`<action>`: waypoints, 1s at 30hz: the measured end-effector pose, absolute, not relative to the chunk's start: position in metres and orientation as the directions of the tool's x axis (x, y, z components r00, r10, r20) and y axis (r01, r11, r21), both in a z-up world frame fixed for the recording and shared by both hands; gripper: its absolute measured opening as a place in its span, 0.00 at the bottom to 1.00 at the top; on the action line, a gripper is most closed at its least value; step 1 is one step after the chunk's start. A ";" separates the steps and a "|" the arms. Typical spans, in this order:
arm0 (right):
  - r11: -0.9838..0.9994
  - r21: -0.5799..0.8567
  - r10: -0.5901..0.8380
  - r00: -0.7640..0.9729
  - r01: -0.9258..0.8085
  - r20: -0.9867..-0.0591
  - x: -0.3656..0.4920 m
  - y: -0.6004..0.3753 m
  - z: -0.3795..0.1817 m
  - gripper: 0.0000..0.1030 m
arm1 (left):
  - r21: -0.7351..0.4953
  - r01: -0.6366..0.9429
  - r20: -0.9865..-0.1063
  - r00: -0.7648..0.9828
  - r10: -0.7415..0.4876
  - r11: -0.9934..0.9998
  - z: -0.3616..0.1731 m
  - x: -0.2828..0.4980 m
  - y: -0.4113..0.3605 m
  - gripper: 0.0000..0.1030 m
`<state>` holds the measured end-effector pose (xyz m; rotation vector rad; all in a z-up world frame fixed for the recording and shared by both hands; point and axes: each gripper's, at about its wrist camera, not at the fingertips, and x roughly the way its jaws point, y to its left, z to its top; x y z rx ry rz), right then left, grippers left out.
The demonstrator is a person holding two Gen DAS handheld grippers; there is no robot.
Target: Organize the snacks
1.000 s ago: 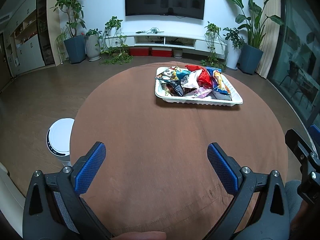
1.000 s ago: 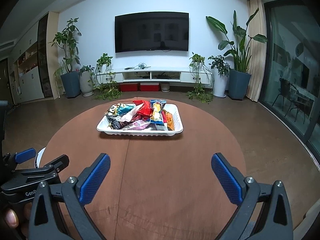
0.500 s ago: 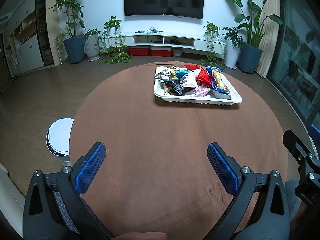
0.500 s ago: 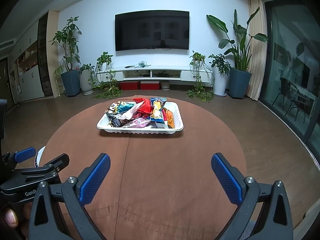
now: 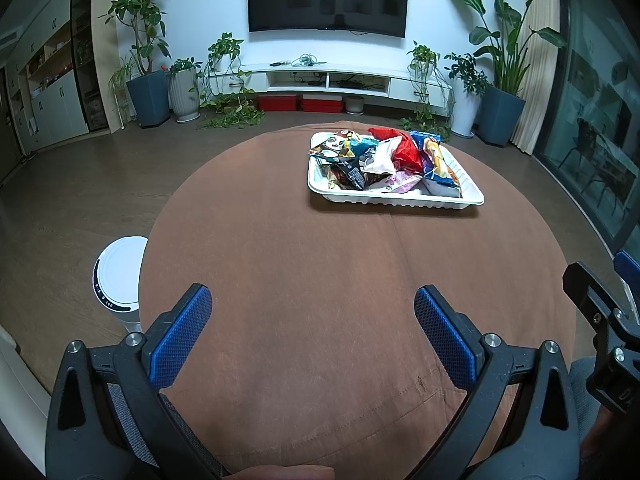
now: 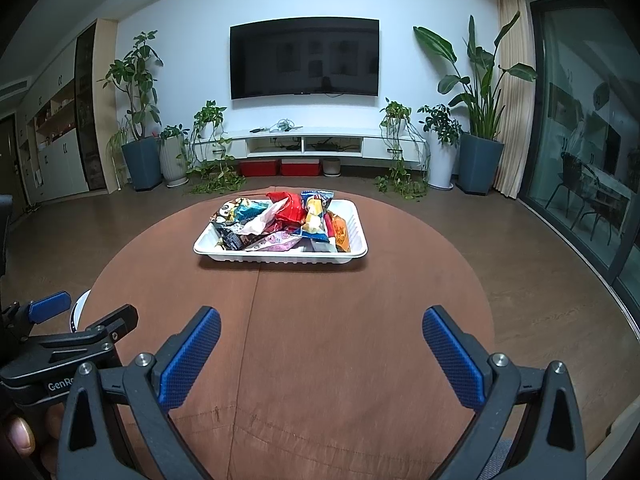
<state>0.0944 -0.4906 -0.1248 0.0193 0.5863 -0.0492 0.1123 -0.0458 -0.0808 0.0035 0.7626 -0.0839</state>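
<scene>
Sitting toward the table's (image 6: 360, 320) far edge, the white tray (image 6: 356, 254) holds heaped snack packets (image 6: 296, 216), unchanged, both grippers (image 5: 312, 328) (image 6: 320, 344) gaping empty.

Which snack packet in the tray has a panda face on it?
The panda packet at the white tray's far left corner; the neighbours are teal, white and red.

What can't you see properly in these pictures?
- Snack packets at the bottom of the white tray: covered by the ones on top, both views.
- Writing on the packets: too small.
- White round bin: partly behind the table edge, left view.
- Right gripper: cut off by the left view's edge.
- Left gripper: cut off in the right view.
</scene>
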 end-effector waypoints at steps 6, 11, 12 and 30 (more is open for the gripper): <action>0.999 0.004 -0.041 0.832 0.052 -0.554 0.094 -0.491 -0.124 1.00 | -0.027 0.077 -0.691 0.719 -0.075 0.997 -0.081 0.112 -0.046 1.00; 0.999 0.004 -0.041 0.831 0.051 -0.555 0.093 -0.490 -0.125 1.00 | -0.026 0.077 -0.691 0.720 -0.073 0.997 -0.080 0.112 -0.046 1.00; 0.999 0.004 -0.041 0.831 0.052 -0.555 0.093 -0.490 -0.124 1.00 | -0.026 0.078 -0.691 0.719 -0.074 0.997 -0.080 0.112 -0.046 1.00; 0.999 0.004 -0.041 0.830 0.052 -0.556 0.093 -0.491 -0.122 1.00 | -0.025 0.080 -0.692 0.718 -0.075 0.996 -0.080 0.111 -0.047 1.00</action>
